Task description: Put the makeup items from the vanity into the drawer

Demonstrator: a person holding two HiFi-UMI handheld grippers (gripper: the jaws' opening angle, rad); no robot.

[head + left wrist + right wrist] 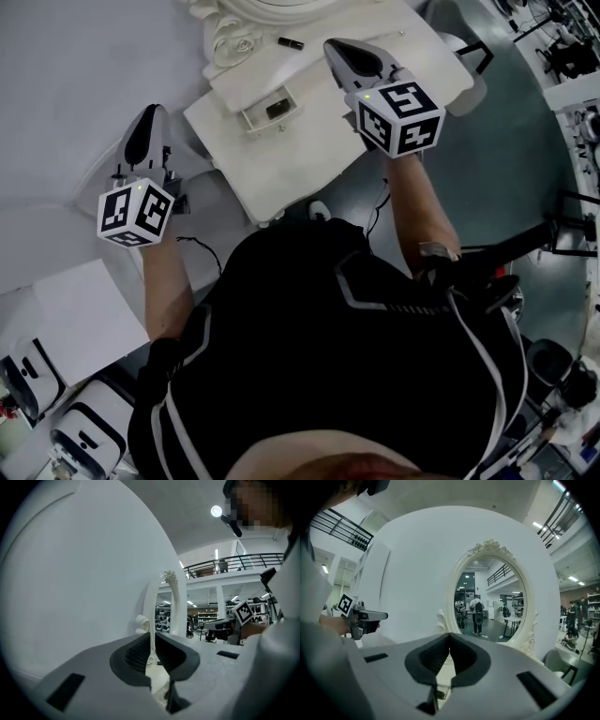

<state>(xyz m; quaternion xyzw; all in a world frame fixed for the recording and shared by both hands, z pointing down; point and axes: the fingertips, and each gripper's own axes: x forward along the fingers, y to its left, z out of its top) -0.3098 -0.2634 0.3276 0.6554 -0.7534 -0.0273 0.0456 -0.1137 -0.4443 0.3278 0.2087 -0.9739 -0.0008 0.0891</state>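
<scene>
A small white vanity (pixel 309 141) stands under an ornate mirror frame (pixel 234 28). Its little drawer (pixel 255 120) is pulled out, with a dark item (pixel 277 108) inside. A dark, slim makeup item (pixel 291 43) lies on the top near the mirror. My right gripper (pixel 330 43) hovers over the vanity's back right, just right of that item, with its jaws shut and empty (pixel 449 635). My left gripper (pixel 153 108) hangs off the vanity's left side, over the floor. Its pads (pixel 151 637) stand a narrow slit apart with nothing between them.
A white chair (pixel 473 56) stands at the vanity's right. A white sheet (pixel 66 319) and white devices (pixel 84 436) lie on the floor at lower left, with a black cable (pixel 202 248) near the vanity's front. The oval mirror (pixel 494 597) faces the right gripper.
</scene>
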